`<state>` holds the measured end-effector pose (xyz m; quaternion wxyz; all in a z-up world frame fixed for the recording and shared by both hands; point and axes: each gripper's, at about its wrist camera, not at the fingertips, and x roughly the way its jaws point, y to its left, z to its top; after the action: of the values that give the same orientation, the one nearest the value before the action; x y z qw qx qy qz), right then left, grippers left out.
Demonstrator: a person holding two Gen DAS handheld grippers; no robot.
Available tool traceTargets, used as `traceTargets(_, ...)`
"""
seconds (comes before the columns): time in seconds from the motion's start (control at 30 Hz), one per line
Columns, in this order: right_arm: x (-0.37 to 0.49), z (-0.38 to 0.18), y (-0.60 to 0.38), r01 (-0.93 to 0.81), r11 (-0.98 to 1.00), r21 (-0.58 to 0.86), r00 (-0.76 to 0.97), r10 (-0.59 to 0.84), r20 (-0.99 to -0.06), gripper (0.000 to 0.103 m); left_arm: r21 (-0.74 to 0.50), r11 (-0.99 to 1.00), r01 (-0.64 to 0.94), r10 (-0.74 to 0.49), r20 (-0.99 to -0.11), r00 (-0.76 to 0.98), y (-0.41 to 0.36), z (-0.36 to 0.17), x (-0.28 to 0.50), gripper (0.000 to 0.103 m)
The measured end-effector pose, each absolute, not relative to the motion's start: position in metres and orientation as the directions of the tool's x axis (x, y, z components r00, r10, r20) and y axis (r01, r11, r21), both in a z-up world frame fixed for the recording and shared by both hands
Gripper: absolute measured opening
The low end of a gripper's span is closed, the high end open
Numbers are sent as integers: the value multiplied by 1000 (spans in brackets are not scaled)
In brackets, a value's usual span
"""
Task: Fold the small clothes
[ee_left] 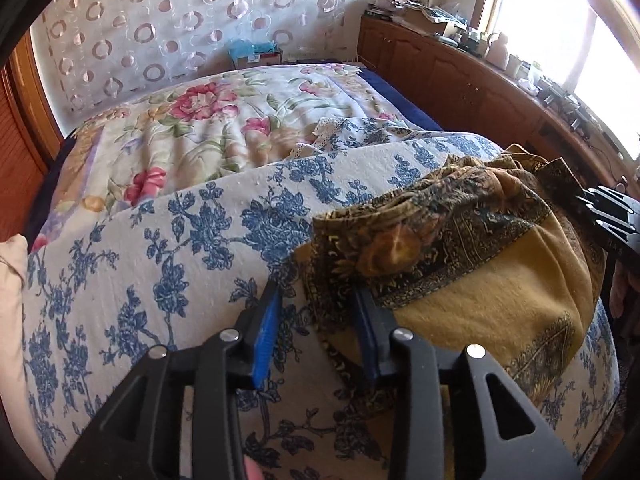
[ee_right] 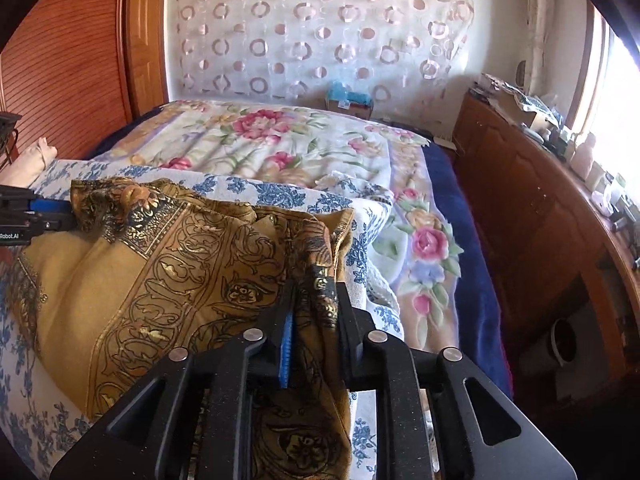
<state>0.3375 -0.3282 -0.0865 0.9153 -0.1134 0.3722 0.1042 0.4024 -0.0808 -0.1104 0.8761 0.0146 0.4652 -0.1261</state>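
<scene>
Mustard paisley garment [ee_left: 472,264] bunched on the blue-floral sheet [ee_left: 160,248], one gripper at each end

Right gripper [ee_right: 314,312] is clamped on a gathered fold of the garment, cloth pinched between its blue pads and trailing down toward 6 o'clock. Left gripper [ee_left: 316,312] has jaws apart; the garment's dark border edge sits between the fingers, looks like it only brushes the right one, hard to say at this angle. Pink-flower blanket [ee_right: 320,148] lies beyond at 12 o'clock, wooden cabinet [ee_right: 540,208] at 3 o'clock under the window
</scene>
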Motion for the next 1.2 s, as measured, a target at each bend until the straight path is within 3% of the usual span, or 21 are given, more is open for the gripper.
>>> traceTargets(0.17,338,-87,-329,-276,953,-129,701,107,-705,18,-99,970,222,-204,-830,520,-81,-109,409,35)
traceTargets(0.23,338,-88,-329,-275,953,-127,700,108,-706,20,-97,968,234,-205,-839,504,-81,-109,408,35)
traceTargets(0.3,339,-87,-328,-270,953,-140,702,95,-706,31,-101,963,249,-214,-849,484,-81,-108,405,35)
traceTargets(0.47,341,-91,-329,-279,951,-136,697,103,-709,33,-125,952,280,-244,-860,449,-80,-107,398,35)
traceTargets(0.7,342,-96,-328,-291,947,-133,687,110,-719,33,-301,916,267,-387,-838,384,-71,-103,400,36)
traceTargets(0.93,342,-98,-327,-291,947,-133,685,110,-720,35,-245,928,282,-345,-849,399,-84,-103,398,36)
traceTargets(1.2,355,-101,-334,-295,955,-46,644,163,-748,43,-278,926,257,-366,-831,420,-80,-104,409,36)
